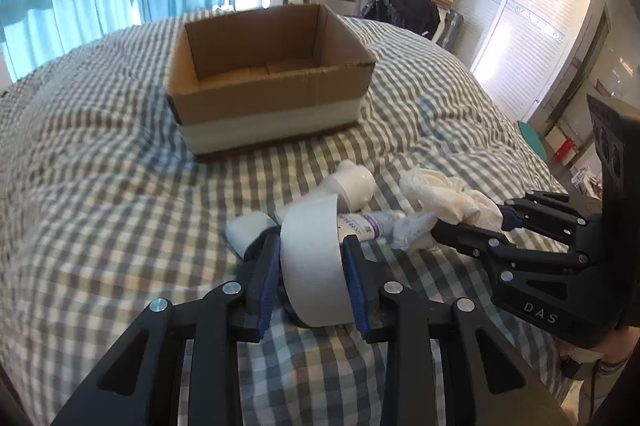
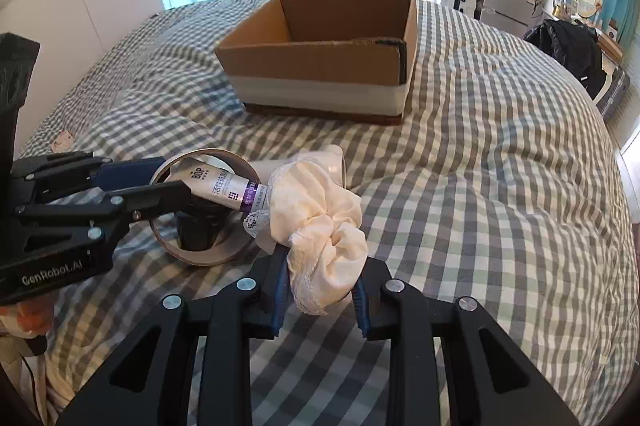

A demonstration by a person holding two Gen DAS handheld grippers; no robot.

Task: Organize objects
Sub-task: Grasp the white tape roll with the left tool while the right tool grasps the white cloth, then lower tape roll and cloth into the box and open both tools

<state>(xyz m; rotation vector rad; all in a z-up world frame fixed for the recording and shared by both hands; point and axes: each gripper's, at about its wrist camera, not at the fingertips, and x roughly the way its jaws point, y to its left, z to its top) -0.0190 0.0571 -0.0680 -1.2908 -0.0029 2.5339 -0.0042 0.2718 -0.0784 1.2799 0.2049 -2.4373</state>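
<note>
Both picks look made: the left tongs [image 1: 312,268] clamp the wide white tape roll [image 1: 310,258], and the right tongs [image 2: 322,288] pinch the cream lace-trimmed scrunchie [image 2: 320,226], both low over the checked bed [image 2: 480,166]. Next, carry them to the open cardboard box [image 2: 320,54] (apparently empty) and release inside.

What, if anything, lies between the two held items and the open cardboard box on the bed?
Nothing visible blocks either path. The left gripper holds the tape roll and the right gripper holds the cream scrunchie. Only bare checkered bedding separates them from the cardboard box, whose visible interior looks empty.
</note>
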